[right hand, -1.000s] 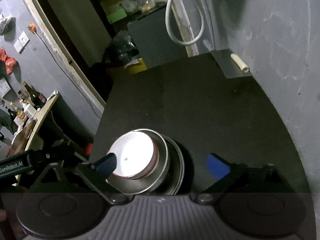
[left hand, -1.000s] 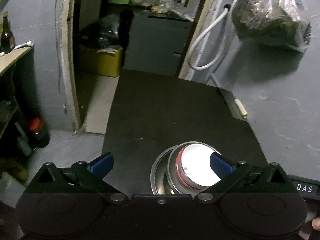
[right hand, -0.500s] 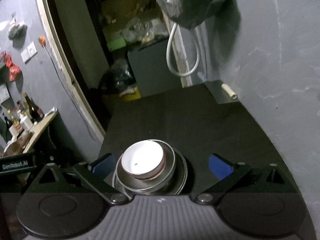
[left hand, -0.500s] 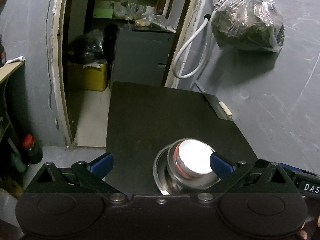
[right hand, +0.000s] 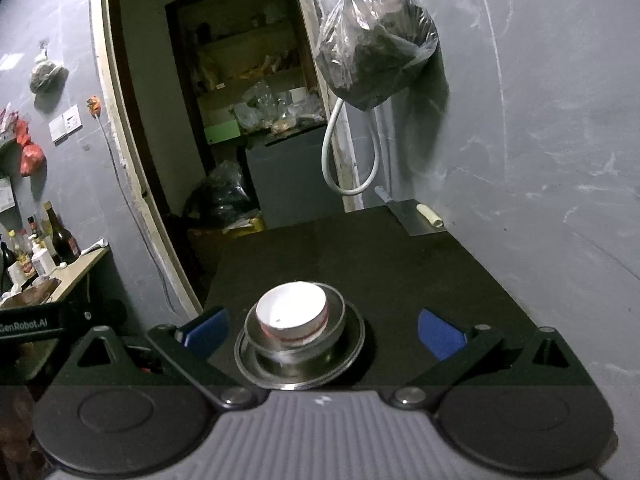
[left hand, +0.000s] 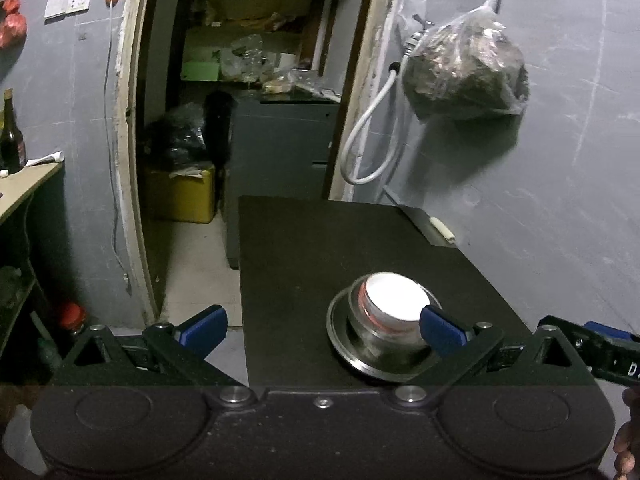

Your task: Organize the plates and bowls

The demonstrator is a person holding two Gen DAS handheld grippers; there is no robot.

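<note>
- On the black table top [right hand: 400, 264], the white bowl with a red band [right hand: 292, 312] sits nested in a steel bowl [right hand: 296, 344] on a round steel plate [right hand: 348, 356].
- Left gripper [left hand: 322, 322]: jaws spread, grasping nothing.
- Right gripper [right hand: 322, 328]: jaws spread, empty, stack between them.
- Judgement: stacking looks complete; withdraw both straight back, clear of the rims.

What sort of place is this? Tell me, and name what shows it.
Probably a rough back room or utility kitchen of a home: bare grey walls, a plastic bag hung on the wall, bottles on a side counter, a cluttered storeroom beyond the doorway, and stacked bowls on a black table.
</note>
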